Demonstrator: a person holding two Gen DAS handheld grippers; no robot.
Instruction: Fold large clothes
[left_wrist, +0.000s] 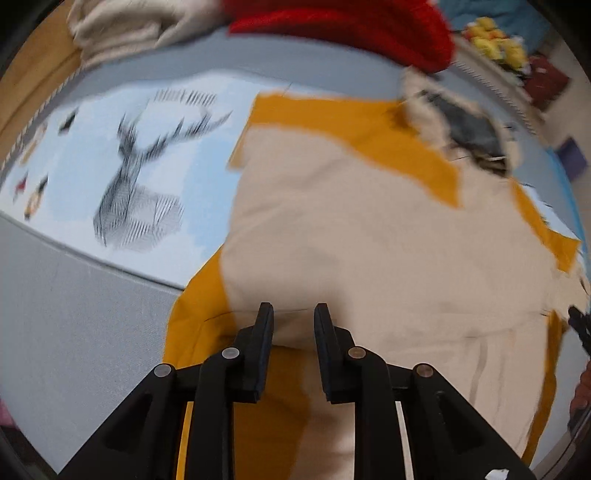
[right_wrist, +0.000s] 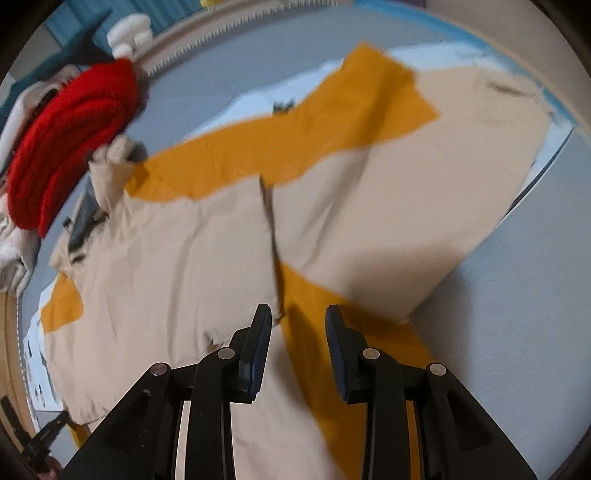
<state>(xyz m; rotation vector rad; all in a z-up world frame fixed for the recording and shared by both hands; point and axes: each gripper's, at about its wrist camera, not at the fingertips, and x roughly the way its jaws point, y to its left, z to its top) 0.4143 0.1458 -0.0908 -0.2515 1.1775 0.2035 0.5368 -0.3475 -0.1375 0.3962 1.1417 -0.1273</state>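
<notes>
Your left tongs (left_wrist: 293, 314) slightly parted, empty above the beige garment (left_wrist: 369, 229), your right tongs (right_wrist: 298, 315) parted, empty, bare grey surface (right_wrist: 517, 332) beside them, red knit (right_wrist: 70, 147) far off.

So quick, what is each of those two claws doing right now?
Left gripper: open, holding nothing, above the beige and yellow garment.
Right gripper: open, holding nothing, above the same garment.

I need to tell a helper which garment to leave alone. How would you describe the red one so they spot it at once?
Start at the grey bed surface with the beige-and-mustard garment spread across it. Beyond that garment's far edge sits the red knit, folded into a thick bundle. It is the only bright red item, beside paler cream clothes.
</notes>
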